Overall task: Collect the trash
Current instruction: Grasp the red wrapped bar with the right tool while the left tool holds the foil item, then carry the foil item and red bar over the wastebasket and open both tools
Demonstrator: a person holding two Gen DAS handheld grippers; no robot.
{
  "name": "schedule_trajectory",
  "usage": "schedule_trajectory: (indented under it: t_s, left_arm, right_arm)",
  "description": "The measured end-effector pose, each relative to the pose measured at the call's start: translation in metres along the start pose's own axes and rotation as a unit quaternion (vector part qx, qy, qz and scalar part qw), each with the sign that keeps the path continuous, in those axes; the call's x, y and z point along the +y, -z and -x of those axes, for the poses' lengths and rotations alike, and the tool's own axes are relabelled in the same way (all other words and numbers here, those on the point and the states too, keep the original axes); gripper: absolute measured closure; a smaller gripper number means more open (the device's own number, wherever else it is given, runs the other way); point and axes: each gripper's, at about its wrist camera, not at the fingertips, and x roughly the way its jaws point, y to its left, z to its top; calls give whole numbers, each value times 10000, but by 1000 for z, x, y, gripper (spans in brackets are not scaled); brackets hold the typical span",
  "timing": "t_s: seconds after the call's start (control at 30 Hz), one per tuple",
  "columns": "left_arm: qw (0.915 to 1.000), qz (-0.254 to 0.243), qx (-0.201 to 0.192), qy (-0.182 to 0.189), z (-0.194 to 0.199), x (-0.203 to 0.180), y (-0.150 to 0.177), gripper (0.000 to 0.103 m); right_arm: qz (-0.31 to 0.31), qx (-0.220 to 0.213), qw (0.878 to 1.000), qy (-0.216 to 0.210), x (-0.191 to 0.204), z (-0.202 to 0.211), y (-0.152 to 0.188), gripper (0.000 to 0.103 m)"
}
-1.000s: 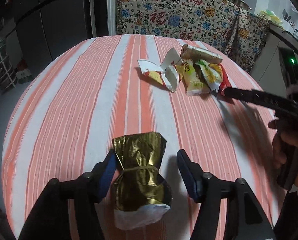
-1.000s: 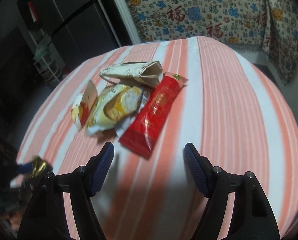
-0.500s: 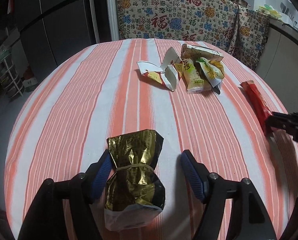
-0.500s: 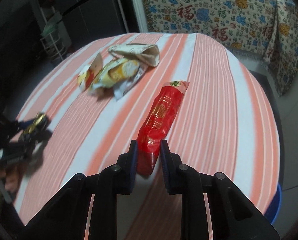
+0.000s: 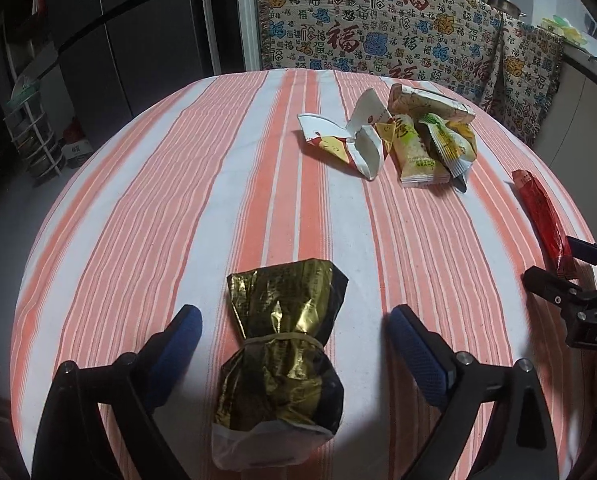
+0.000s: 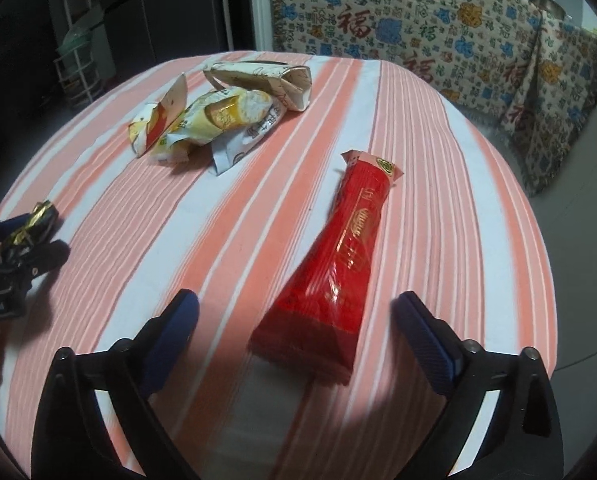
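Both tools just opened wide: left tool point(image 5: 294, 336) straddling gold wrapper point(image 5: 282, 344), right tool point(image 6: 298, 320) straddling red wrapper point(image 6: 334, 264), neither gripped. Risk: slick foil slipping on closing.

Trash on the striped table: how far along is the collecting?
Nothing looks collected; no bin shows. In hand: nothing. The left gripper has just opened around the gold foil bag; the right gripper has just opened around the red wrapper. Both lie loose on the tablecloth. Left: those two plus the pile of wrappers.
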Motion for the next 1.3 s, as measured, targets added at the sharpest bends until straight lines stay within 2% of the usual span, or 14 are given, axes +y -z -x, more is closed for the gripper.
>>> schedule_trajectory:
  t_s: [0.27,0.3,0.37,0.43,0.53,0.57,0.7,0.73,0.8,0.83,0.9,1.1,1.2,1.3]
  left_arm:
    - [9998,-117,31,142,2,2,1,6]
    - [9995,-216,62,233,4,4,2,6]
    - [9989,-308,114,344,9,9,6,6]
    - [9984,-297,178,446,13,14,7,7]
    - [9968,-412,234,645,17,12,6,8]
    - [9966,-475,235,639,18,9,4,12]
    - [9953,-730,342,534,13,-2,-1,44]
    - [9952,-733,342,546,14,-2,-1,51]
    - [9954,-675,332,592,17,-1,-1,57]
    - [9956,-637,287,627,20,0,-1,59]
    - [9956,-578,226,698,25,0,0,60]
    - [9947,-385,31,953,40,-10,0,60]
    - [9936,-444,18,1034,42,-24,-1,60]
    - [9941,-547,-20,936,43,-34,1,60]
  right_arm:
    - [-4,64,9999,-107,-4,-1,-3,1]
    - [-32,134,9997,-204,-7,1,-4,2]
    - [-340,171,9979,-533,-26,11,-10,17]
    - [-552,44,9966,-615,-41,24,-16,18]
    - [-498,-22,9968,-619,-46,34,-23,18]
    - [-495,-48,9964,-683,-45,35,-25,18]
    - [-446,26,9965,-701,-31,23,-28,18]
    - [-430,77,9968,-671,-29,17,-29,25]
    - [-381,191,9966,-699,-28,11,-27,63]
    - [-339,177,9969,-684,-27,11,-28,87]
    - [-299,64,9970,-706,-28,20,-28,100]
    - [-219,-198,9957,-875,-30,47,-25,102]
    - [-219,-153,9956,-893,-33,48,-21,102]
    - [-98,-10,9966,-812,-33,44,-18,98]
